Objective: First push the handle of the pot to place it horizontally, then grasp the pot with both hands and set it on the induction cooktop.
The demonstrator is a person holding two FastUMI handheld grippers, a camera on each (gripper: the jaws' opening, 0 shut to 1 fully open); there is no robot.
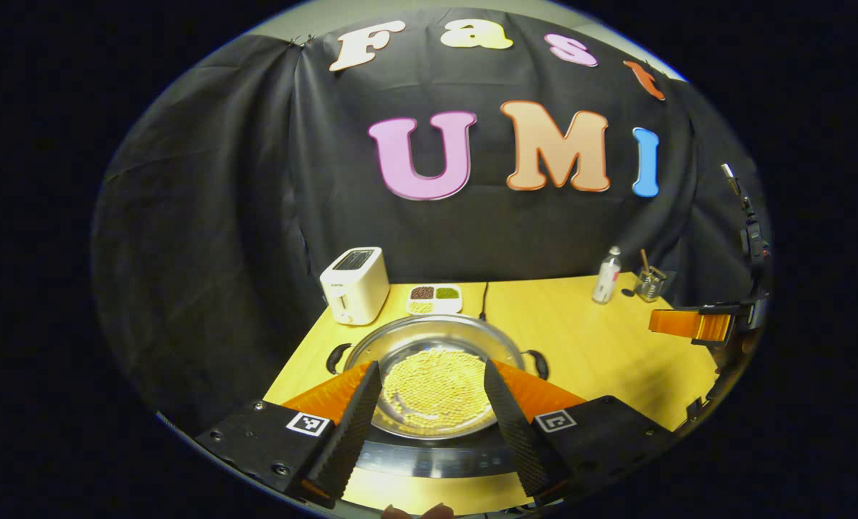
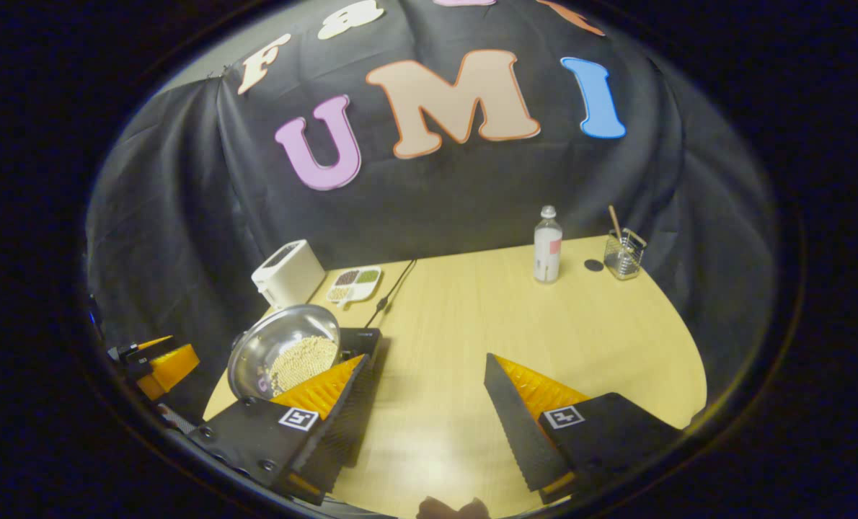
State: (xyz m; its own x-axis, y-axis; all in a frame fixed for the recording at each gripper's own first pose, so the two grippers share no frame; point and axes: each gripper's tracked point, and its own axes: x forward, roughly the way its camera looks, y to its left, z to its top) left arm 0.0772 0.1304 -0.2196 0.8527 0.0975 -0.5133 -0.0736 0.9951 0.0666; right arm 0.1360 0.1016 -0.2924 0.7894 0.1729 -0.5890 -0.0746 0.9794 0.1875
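Staged kitchen booth, not a real home: black cloth wall [image 2: 472,194] behind a wooden table [image 2: 472,324], with toaster [image 1: 355,285], induction cooktop [image 1: 436,458], pot [image 1: 435,353] of beans, sectioned dish [image 1: 435,298], bottle [image 2: 547,245].

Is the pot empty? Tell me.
No. In the left gripper view the pot holds a layer of small yellowish beans across its bottom.

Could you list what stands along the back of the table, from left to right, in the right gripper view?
Toaster → divided dish → cable → bottle → small dark disc → wire basket.
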